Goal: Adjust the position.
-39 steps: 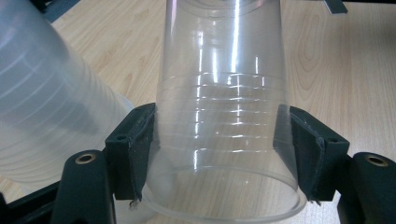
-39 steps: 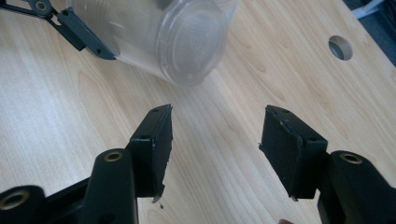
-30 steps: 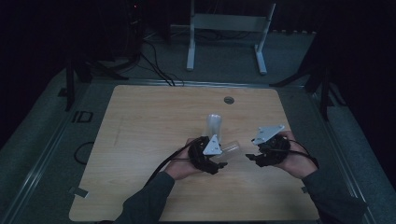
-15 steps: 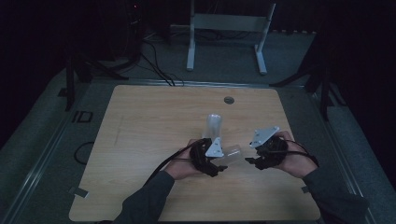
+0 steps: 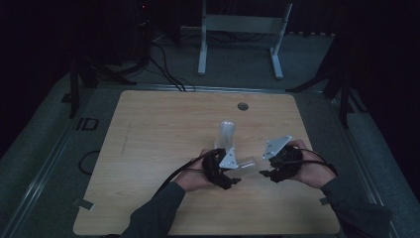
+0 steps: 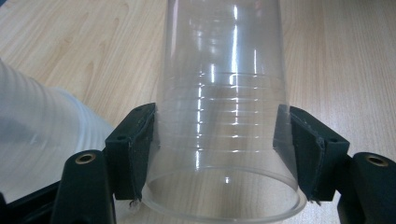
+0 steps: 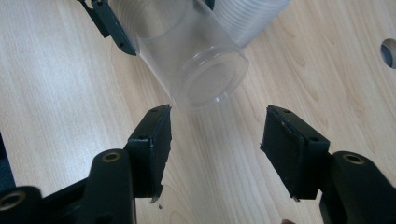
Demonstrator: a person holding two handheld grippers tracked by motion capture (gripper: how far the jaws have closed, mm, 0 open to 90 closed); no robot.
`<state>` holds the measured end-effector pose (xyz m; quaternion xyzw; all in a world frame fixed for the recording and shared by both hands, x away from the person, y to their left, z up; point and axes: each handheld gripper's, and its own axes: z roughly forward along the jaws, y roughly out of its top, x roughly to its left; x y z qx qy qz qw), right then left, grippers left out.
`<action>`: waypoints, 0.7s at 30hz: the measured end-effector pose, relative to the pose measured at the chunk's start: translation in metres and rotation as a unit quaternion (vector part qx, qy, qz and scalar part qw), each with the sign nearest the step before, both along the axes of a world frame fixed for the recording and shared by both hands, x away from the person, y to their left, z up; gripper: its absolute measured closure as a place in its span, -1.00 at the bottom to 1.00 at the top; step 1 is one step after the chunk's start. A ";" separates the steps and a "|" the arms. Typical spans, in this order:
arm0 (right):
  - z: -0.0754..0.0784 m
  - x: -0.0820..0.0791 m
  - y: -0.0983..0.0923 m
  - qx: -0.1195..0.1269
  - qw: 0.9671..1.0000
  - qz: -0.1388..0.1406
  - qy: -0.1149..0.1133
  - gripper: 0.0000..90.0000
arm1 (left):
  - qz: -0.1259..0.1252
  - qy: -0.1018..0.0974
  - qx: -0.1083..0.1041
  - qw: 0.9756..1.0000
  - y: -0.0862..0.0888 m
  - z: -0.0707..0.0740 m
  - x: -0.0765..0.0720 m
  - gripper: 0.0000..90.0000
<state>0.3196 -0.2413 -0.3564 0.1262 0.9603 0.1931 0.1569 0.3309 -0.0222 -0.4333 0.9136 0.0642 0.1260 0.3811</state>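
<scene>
High view: a person's two hands work at the near middle of a wooden table (image 5: 148, 134), a gripper in each, with clear plastic cups between them.
Left gripper (image 6: 217, 140): clamped on a clear cup (image 6: 222, 107) — both pads press its ribbed wall just behind the rim, which faces the camera, and the wall looks slightly pinched.
Held cup, place: lying roughly level above the table, its closed base pointing toward the right hand; in the right gripper view the base (image 7: 210, 79) hangs just ahead of that gripper's jaws.
Right gripper (image 7: 215, 128): jaws have just been opening and now stand moderately apart — nothing lies between the pads, only bare wood, and they do not touch the cup.
Cup stack (image 5: 227, 135): a frosted stack of cups stands upright just beyond the left hand; its ribbed side shows at the left edge of the left gripper view (image 6: 42, 140).
Done, by my reading: one cup is apart from the stack and held singly by the left gripper.
In hand: probably the moment around a release or a re-grip of the cup's base end by the right gripper; which of the two I cannot tell.
Left to do: the single cup is not yet set down on the table, and the stack apparently has more cups to separate.
Other: a small round hole (image 5: 242, 106) sits in the far part of the tabletop, well apart from the work.
</scene>
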 end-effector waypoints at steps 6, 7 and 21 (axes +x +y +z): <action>-0.002 0.000 0.004 -0.013 1.000 0.012 0.009 -0.08 | -0.008 0.000 0.008 1.000 -0.002 0.000 -0.002 -0.30; -0.002 0.000 0.005 -0.016 1.000 0.014 0.010 -0.08 | -0.009 -0.001 0.010 1.000 -0.002 0.000 -0.002 -0.30; -0.002 0.001 0.012 -0.037 0.998 0.041 0.029 -0.12 | -0.022 0.006 0.028 0.999 -0.002 0.002 -0.002 -0.30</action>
